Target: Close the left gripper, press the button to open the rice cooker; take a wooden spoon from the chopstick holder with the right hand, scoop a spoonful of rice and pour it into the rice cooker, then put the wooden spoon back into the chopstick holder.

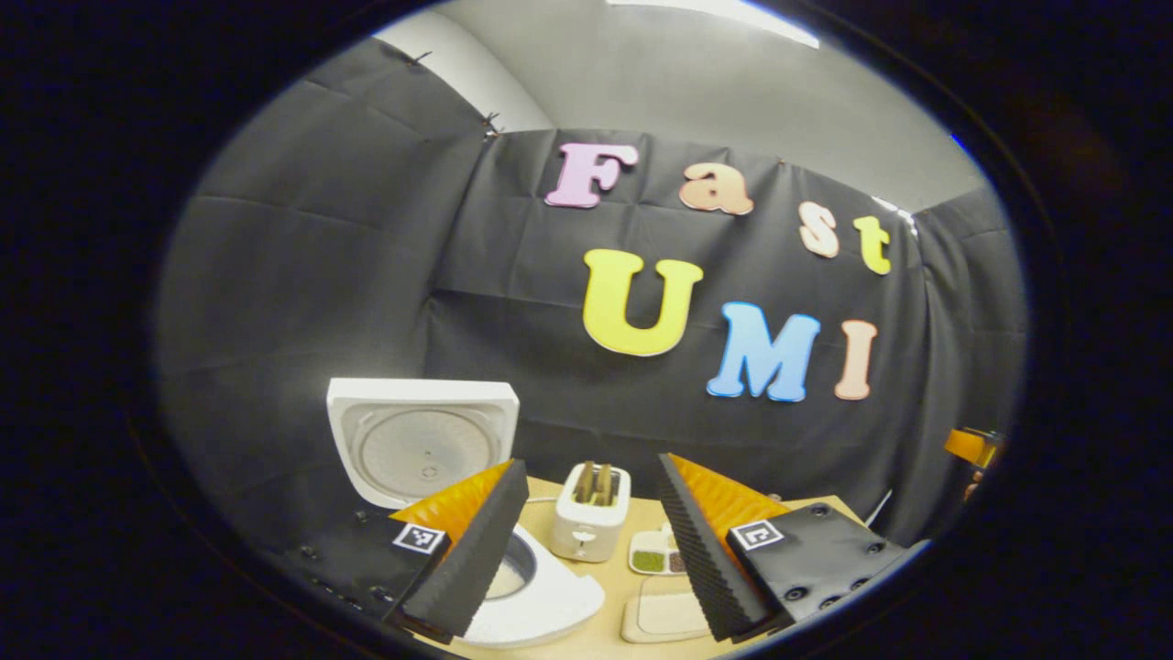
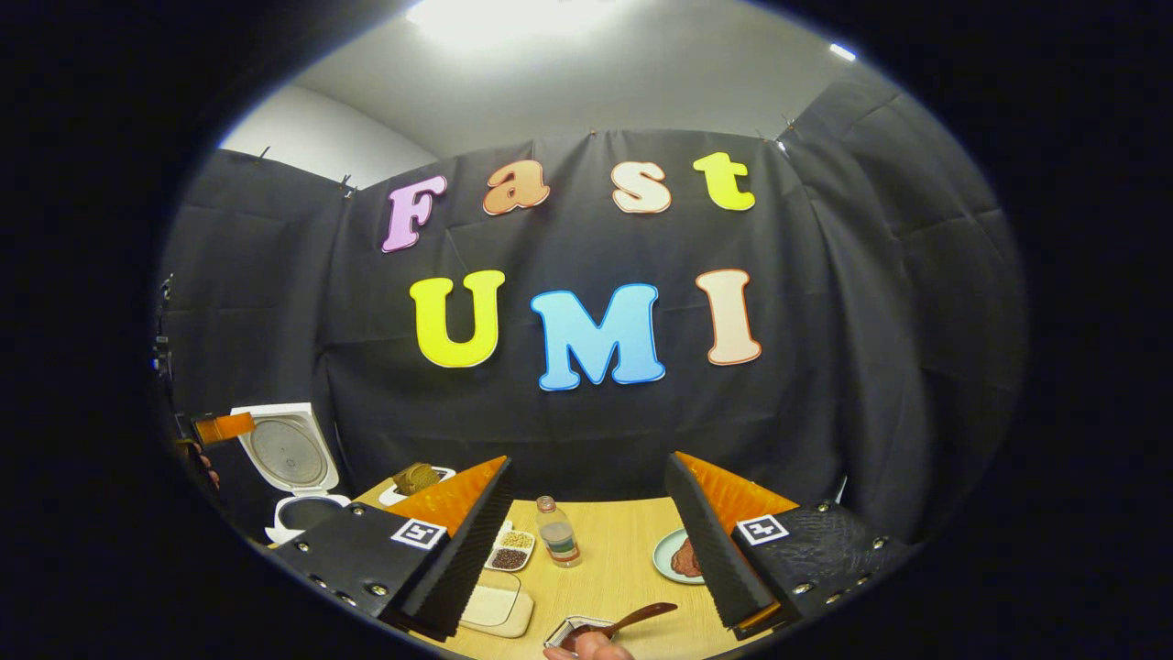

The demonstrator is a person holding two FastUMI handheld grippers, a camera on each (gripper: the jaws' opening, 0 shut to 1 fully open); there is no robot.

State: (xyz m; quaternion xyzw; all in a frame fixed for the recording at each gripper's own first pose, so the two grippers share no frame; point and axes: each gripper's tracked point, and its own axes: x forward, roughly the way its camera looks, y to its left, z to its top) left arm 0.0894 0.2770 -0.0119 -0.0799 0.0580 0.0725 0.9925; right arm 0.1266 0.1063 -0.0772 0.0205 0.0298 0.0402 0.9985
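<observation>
White square rice cooker (image 1: 513,587): lid raised, pot ready for rice. Your left claw (image 1: 591,550), right claw (image 2: 591,550): both spread, empty. Brown wooden spoon (image 2: 632,618) lies low on light wooden desk (image 2: 614,559), ungrasped.

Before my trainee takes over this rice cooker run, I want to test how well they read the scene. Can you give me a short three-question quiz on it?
1. True or false: the rice cooker has its lid shut.
2. Multiple choice: in the left gripper view, what stands on the table between the fingers of the left gripper? A) a kettle B) a toaster C) a blender
3. Short answer: in the right gripper view, is the right gripper holding the wooden spoon?

Key
1. False: the lid stands raised.
2. B
3. No: its fingers are apart and empty; the spoon lies below, in a holder by a hand.
</observation>
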